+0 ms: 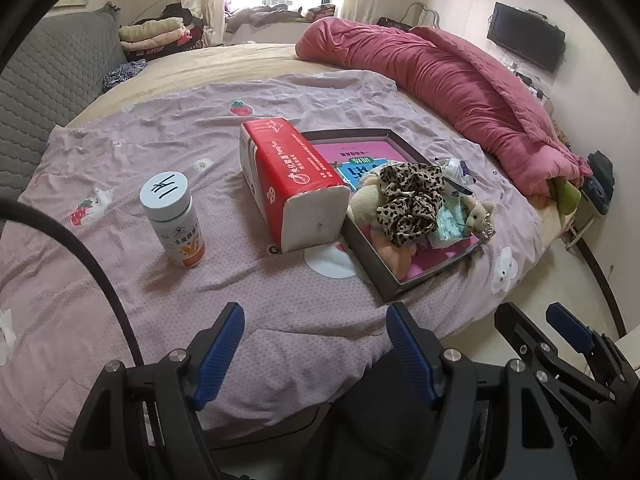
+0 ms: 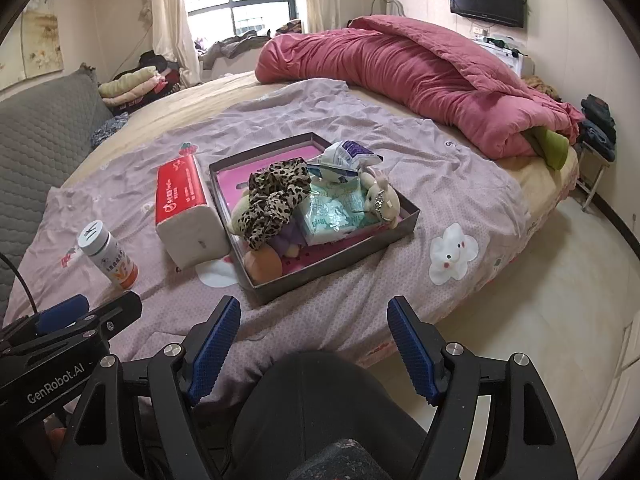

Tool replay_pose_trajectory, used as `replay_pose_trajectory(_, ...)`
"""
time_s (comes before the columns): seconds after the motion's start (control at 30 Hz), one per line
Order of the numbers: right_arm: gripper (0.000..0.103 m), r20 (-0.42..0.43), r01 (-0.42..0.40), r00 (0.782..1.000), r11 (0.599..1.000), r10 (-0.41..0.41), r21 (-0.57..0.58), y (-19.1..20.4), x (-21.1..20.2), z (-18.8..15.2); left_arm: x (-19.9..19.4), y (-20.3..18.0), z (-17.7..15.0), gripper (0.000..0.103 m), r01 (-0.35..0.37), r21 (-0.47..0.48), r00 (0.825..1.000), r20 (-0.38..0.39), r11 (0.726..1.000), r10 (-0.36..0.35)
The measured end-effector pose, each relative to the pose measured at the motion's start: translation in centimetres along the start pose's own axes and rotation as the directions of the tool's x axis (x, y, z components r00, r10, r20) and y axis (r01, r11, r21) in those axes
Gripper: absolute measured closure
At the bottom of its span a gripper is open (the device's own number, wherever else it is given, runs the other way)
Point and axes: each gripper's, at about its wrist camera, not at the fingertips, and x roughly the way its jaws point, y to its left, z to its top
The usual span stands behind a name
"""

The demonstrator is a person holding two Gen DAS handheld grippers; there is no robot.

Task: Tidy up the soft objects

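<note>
While both of my grippers hang over the near edge of the bed point(image 1: 160, 300), nothing is in either one: the left gripper point(image 1: 316, 350) has its jaws apart and bare, and the right gripper point(image 2: 314, 342) stands wide apart too. Most of the soft things already lie in the shallow grey box point(image 2: 336, 258): the leopard-print cloth point(image 2: 276, 200), a small plush bear point(image 2: 380, 198), a pale green tissue packet point(image 2: 336, 212) and a crumpled white bag point(image 2: 346, 156), piled above the rim. The red tissue pack point(image 1: 288, 184) lies outside, touching the box's left wall, and I judge it is what remains. The risk is the heap: pushing the pack in could tip the bear or the bag over the low wall. The upright bottle point(image 1: 174, 220) sits near the pack, and my left gripper could knock it over on the soft bedding.
</note>
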Motion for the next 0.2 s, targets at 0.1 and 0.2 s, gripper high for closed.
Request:
replay_pose_trajectory(0.1, 0.026, -0.002, -0.002, 1.000, 1.000, 0.002, -0.003, 0.00, 0.02, -0.05, 0.03, 0.00, -0.01, 0.030, -0.012, -0.001, 1.000, 0.000, 1.000, 0.012)
replay_pose_trajectory(0.2, 0.026, 0.004, -0.007, 1.000, 1.000, 0.007, -0.010, 0.18, -0.02, -0.01, 0.24, 0.39, 0.02, 0.030, -0.010, -0.007, 1.000, -0.006, 1.000, 0.010)
